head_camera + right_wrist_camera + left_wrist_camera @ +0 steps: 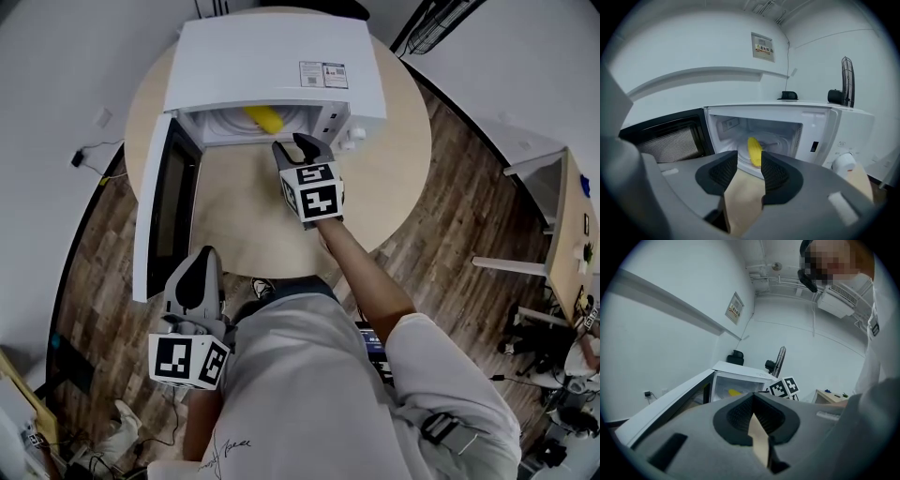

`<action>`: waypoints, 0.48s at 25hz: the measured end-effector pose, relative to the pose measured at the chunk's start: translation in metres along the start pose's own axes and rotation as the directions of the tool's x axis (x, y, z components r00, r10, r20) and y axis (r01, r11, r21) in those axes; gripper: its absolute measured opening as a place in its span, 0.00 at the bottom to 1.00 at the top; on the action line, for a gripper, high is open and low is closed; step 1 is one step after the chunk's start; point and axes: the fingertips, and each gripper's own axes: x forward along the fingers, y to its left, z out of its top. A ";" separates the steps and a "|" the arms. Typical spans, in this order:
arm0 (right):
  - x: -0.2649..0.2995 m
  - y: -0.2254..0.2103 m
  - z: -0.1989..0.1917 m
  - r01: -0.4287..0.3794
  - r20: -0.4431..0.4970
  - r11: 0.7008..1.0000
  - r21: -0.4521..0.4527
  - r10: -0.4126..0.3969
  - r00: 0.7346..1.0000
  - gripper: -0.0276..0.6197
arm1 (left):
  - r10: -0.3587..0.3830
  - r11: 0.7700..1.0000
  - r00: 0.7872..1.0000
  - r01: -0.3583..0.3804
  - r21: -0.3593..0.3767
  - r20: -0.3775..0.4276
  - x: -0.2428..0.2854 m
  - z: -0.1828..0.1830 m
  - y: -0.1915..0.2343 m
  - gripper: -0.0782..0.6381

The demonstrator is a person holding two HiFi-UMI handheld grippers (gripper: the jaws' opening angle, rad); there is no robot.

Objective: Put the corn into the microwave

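Outside the white microwave (pixel 272 56), the empty, half-open right gripper (pixel 298 145) is hovering, best backed straight off the yellow corn cob (pixel 263 118).

Stretches the right arm (pixel 361 272) straight forward, forearm bare below a white sleeve, and holds the right hand-held gripper (pixel 298 146) (pixel 750 159) out ahead, tipped somewhat downward, jaws standing apart with nothing between the pads. Holds the left hand-held gripper (pixel 204 258) (pixel 751 404) low and close in at the left side of the body, pointing forward and slightly down, jaw tips closed together on nothing.
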 end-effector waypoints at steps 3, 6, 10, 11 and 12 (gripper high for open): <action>-0.009 0.003 -0.003 -0.005 -0.003 1.000 0.011 0.005 1.000 0.29 | -0.006 1.000 1.000 0.006 -0.001 0.002 -0.004 -0.001 0.001 0.10; -0.017 0.005 -0.008 -0.011 -0.009 1.000 0.022 0.011 1.000 0.28 | -0.017 1.000 1.000 0.017 0.001 0.009 -0.005 0.001 0.000 0.10; -0.028 0.010 -0.018 -0.029 -0.026 0.999 0.037 0.030 0.999 0.26 | -0.035 0.999 0.999 0.035 0.005 0.017 -0.005 0.002 -0.002 0.10; -0.030 0.012 -0.020 -0.031 -0.030 0.999 0.036 0.032 0.999 0.25 | -0.041 0.999 0.999 0.041 0.006 0.018 -0.005 0.002 -0.002 0.10; -0.034 0.013 -0.022 -0.032 -0.032 0.999 0.035 0.033 0.999 0.25 | -0.047 0.999 0.999 0.047 0.007 0.020 -0.006 0.002 -0.003 0.10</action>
